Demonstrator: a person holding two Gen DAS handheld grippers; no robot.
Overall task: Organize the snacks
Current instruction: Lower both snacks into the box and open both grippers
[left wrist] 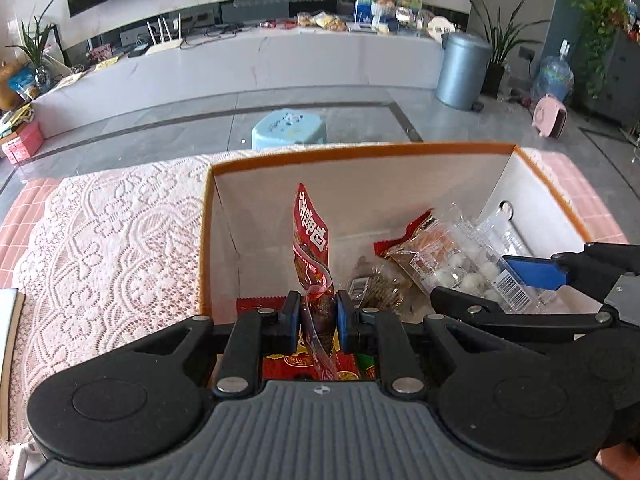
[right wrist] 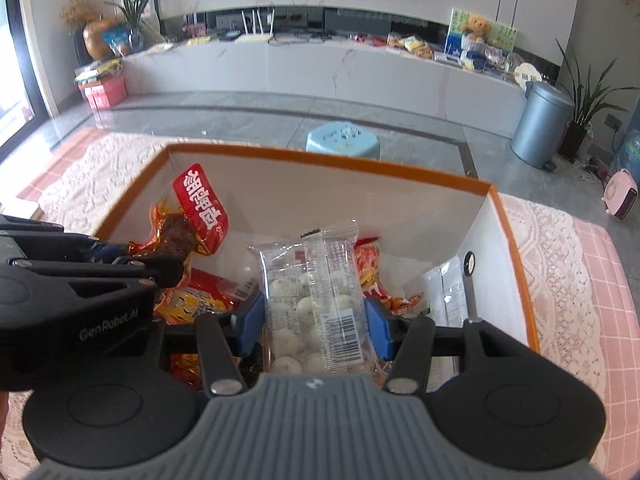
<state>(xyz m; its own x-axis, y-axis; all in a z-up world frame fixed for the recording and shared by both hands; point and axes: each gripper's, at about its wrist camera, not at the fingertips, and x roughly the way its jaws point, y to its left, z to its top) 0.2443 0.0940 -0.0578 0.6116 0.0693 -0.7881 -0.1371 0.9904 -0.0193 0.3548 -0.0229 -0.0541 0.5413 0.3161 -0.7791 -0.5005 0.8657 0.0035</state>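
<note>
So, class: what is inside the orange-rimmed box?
Inside the orange-rimmed box lie loose snack packets, among them a red-and-yellow packet. Both tools' packets hang over it: red meat snack packet and clear packet of white balls. These hide the floor.

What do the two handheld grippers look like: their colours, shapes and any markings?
Both grippers look alike. The left gripper and the right gripper each have a grey ribbed body, black linkage arms with silver rivets, round black discs on both sides and blue pads on the jaws. Seen from the right wrist camera, the left gripper's black side carries pale lettering, "GenRobot.AI". No cables or sleeves show.
</note>
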